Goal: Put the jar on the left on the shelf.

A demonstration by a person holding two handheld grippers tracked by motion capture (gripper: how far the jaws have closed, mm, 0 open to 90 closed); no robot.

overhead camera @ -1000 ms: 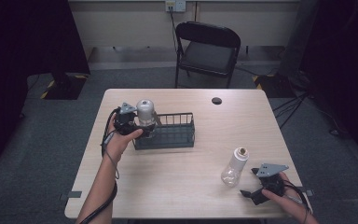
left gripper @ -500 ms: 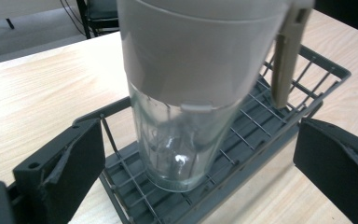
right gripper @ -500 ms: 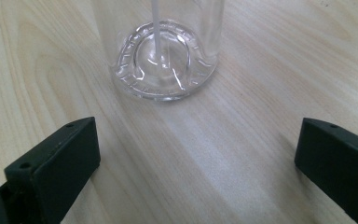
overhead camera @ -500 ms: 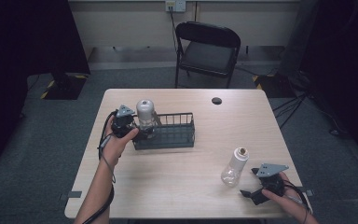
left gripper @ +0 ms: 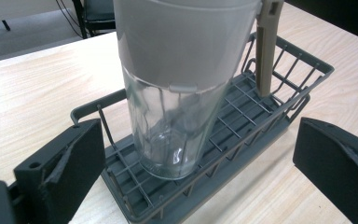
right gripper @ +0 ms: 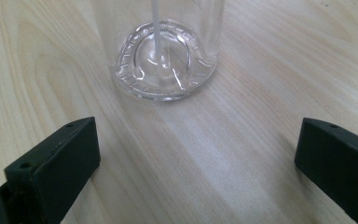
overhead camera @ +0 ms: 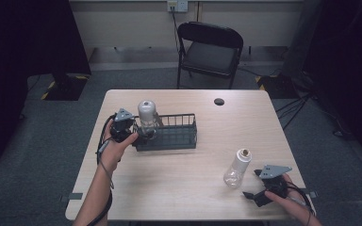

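The high view is looking forward and down from above the person's side, taking in the whole table [overhead camera: 188, 188] with a chair [overhead camera: 210, 52] at the upper centre of the frame. The left gripper view is sitting close and low, facing a tumbler [left gripper: 177, 93] in a wire basket [left gripper: 270, 116], which the high view is also showing at centre left. The right gripper view is peering steeply down, very near a glass bottle [right gripper: 161, 65], shared at the high view's lower right.

Glossy glass tumbler [left gripper: 177, 121], wire rack [left gripper: 279, 100]

Black tongs [left gripper: 200, 177], grey three-cornered plates — trailing cables
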